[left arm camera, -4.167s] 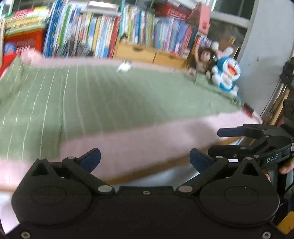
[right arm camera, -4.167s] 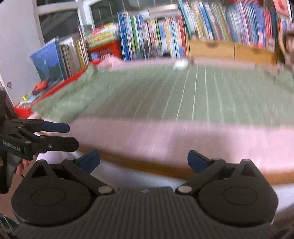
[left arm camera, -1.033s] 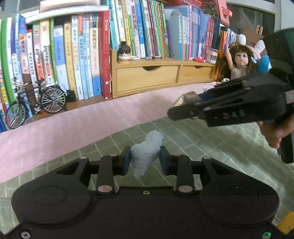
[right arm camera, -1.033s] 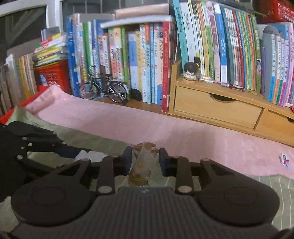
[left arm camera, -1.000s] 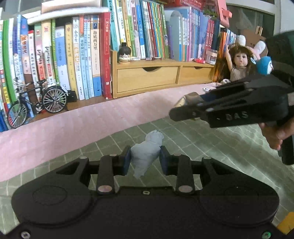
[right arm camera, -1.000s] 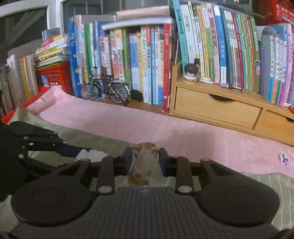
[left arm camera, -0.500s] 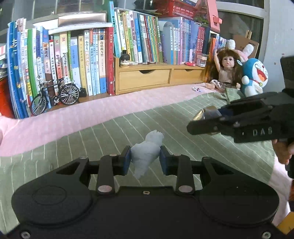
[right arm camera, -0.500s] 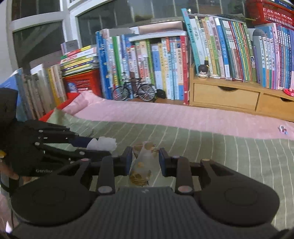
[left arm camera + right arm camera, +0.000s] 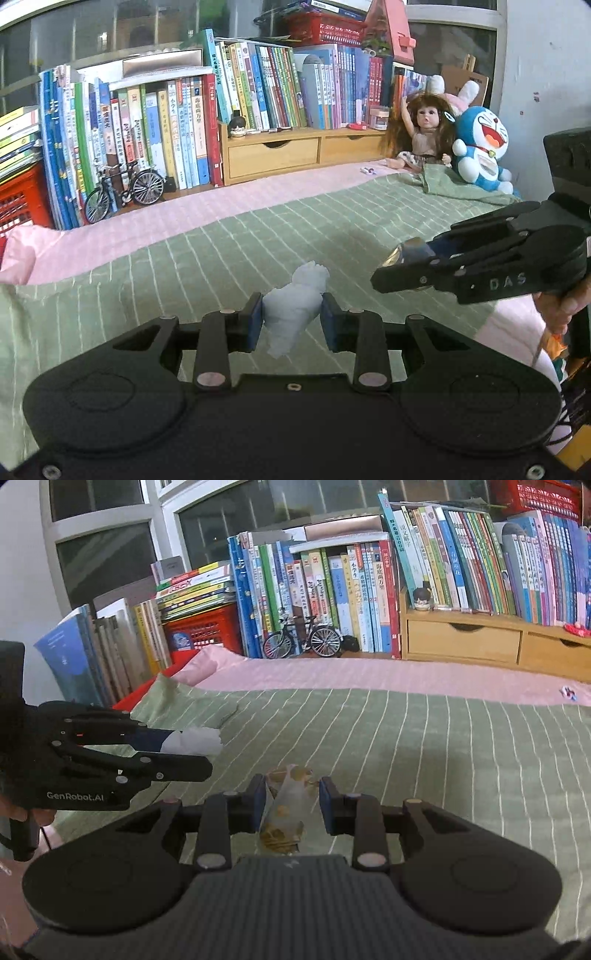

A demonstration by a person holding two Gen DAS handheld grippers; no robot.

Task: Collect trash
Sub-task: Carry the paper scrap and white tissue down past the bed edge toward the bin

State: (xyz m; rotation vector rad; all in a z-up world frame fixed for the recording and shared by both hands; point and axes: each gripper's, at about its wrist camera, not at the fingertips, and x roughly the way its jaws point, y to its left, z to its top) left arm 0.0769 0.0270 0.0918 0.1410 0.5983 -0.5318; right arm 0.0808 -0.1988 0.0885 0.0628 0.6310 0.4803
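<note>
Two tongs point(image 9: 291, 321); one tissue wad point(image 9: 293, 304); one wrapper point(image 9: 290, 805); one doll point(image 9: 424, 136).

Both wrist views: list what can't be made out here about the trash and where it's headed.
- Trash bin: in neither view, so the destination is unknown.
- Small item on the pink sheet: too small in both views to tell whether it is trash.
- Patterned wrapper in the right gripper: its lower end is cut off by the gripper body.
- White tissue in the left gripper: its far side faces away from both cameras.

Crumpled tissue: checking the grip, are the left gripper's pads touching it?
Touching. Left wrist view shows both blue pads of the left gripper pressed against the crumpled tissue.
</note>
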